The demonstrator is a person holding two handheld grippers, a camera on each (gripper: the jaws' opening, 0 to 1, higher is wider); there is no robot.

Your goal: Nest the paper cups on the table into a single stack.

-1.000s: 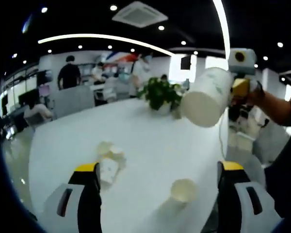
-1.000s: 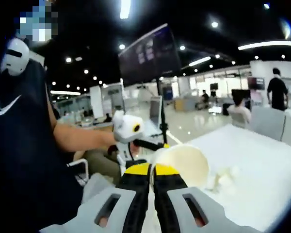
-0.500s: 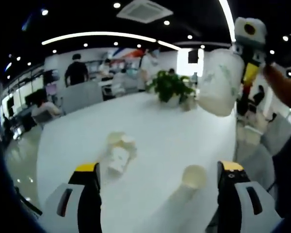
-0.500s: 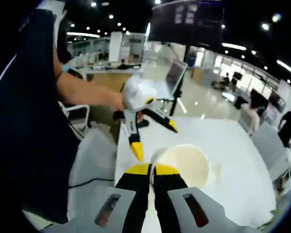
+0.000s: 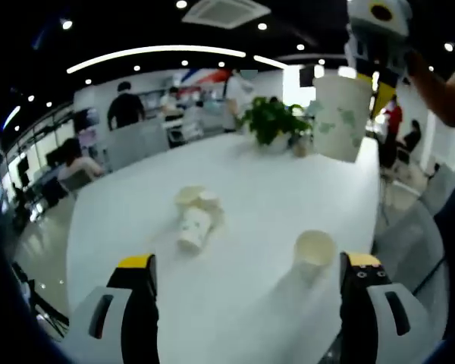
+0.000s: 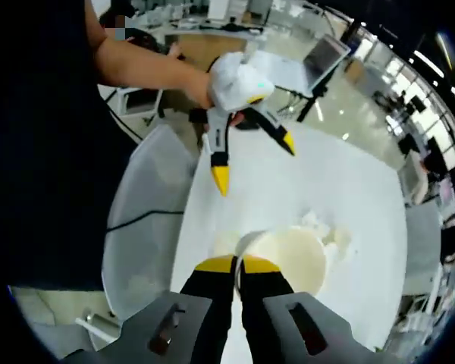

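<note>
— Since a second before, what had shifted in the left gripper view?
— Held cup (image 5: 340,116) had swung from tilted to upright, high over the table (image 5: 258,189), pinched by the right hand-held gripper (image 5: 379,61). Left hand-held gripper (image 5: 246,265) jaws stood wide apart, empty. One cup (image 5: 314,250) stood upright near the table edge; a toppled cluster of cups (image 5: 193,220) lay mid-table.
— Right gripper view?
— Jaws clamped on the cup's rim (image 6: 237,262); left hand-held gripper (image 6: 250,152) hung open above the table.

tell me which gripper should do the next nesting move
Right, probably. The right gripper already grips a paper cup by its rim, raised over the upright cup. The left gripper is open and empty.
</note>
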